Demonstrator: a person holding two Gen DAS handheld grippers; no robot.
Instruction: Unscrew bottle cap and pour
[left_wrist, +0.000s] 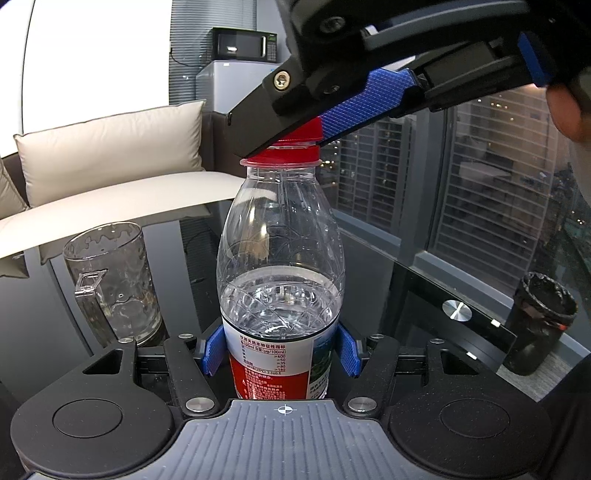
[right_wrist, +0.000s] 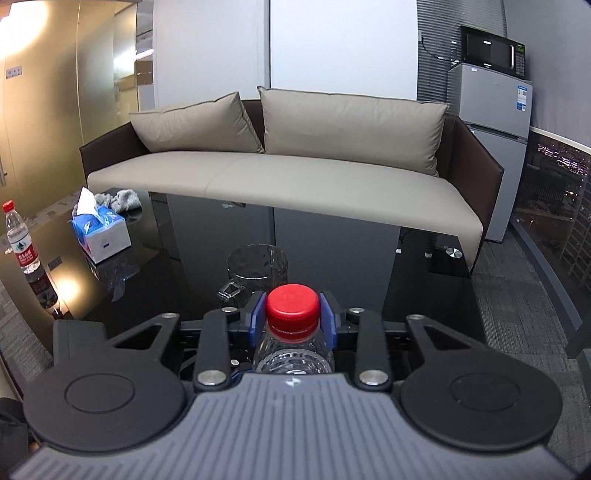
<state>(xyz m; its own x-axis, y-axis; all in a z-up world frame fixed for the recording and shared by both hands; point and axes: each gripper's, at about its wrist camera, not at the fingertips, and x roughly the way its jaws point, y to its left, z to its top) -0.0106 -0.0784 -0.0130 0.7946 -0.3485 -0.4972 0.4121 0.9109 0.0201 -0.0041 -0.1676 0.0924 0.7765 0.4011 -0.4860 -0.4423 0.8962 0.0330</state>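
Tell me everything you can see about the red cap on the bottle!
The red cap is round, ribbed plastic, sitting upright on the neck of the clear water bottle. It looks still on, with a red ring just under it. The right gripper squeezes it between blue pads, while the left gripper holds the bottle's label.

Both pictures are sharp but bend at the edges. A bright lamp glares top left, shining back off the dark table.
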